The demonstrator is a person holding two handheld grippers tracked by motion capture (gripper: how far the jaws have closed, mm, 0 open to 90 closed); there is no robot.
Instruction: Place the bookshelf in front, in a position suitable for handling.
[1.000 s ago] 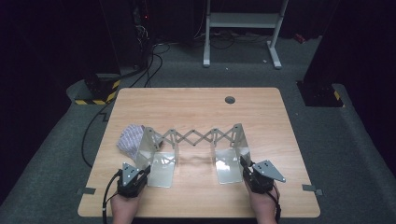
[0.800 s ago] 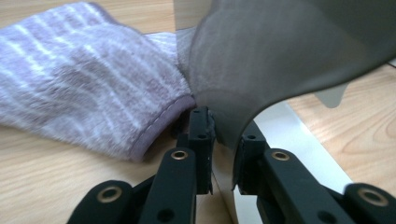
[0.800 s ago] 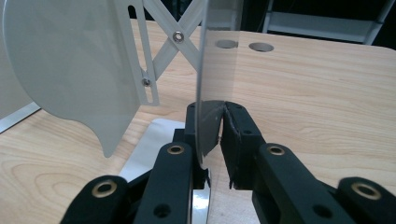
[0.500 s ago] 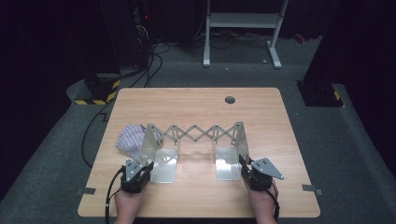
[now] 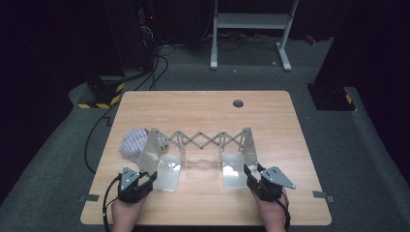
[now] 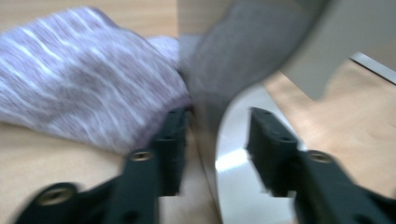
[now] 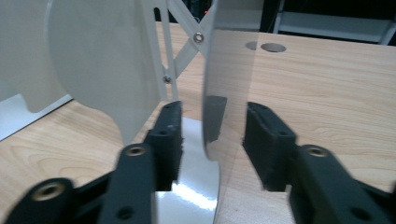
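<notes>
— Both grippers, left (image 5: 146, 180) and right (image 5: 250, 174), have just spread their jaws off the expanding rack (image 5: 200, 144)'s end plates
— Released, then; it stands stretched beside the striped cloth (image 5: 131, 142), probably placed

The worktop (image 5: 203, 108) is pale wood with a fine brown grain and one small round dark grey spot (image 5: 238, 103) near its far edge. The expanding metal rack (image 5: 200, 145) is silvery grey, and its flat plates mirror the light in bright white patches. The cloth (image 5: 131, 141) is lilac with thin white streaks. Both the left gripper (image 5: 145, 180) and the right gripper (image 5: 251, 173) are black, each topped by a grey plate. The floor (image 5: 367, 145) is dark grey carpet.
</notes>
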